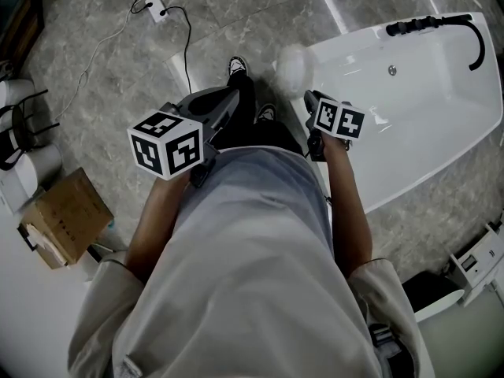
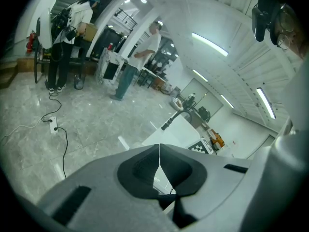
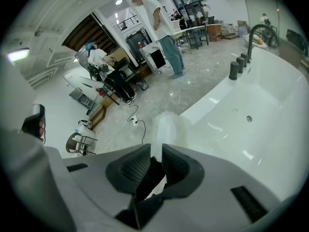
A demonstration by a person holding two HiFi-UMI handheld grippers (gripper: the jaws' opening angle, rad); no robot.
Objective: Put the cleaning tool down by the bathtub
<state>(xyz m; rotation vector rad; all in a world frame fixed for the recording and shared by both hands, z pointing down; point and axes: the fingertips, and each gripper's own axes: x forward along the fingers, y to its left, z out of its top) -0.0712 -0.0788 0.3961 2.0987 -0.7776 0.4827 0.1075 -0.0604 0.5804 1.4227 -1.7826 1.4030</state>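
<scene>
The cleaning tool (image 1: 293, 68) is a white, fluffy, blurred thing that hangs over the floor just off the bathtub's near end. In the right gripper view the cleaning tool (image 3: 166, 125) rises straight out of the narrow gap between the jaws. My right gripper (image 1: 310, 98) (image 3: 156, 151) is shut on it. The white bathtub (image 1: 441, 124) (image 3: 256, 129) lies to the right, with a black faucet (image 1: 431, 24) at its far end. My left gripper (image 1: 233, 94) (image 2: 159, 151) is held above the floor to the left, its pads touching with nothing between them.
A power strip (image 1: 157, 9) with a black cable lies on the marble floor ahead. A cardboard box (image 1: 67, 215) and a chair (image 1: 20, 124) stand at the left. A white appliance (image 1: 480, 260) sits at the lower right. People (image 3: 161, 28) stand far off.
</scene>
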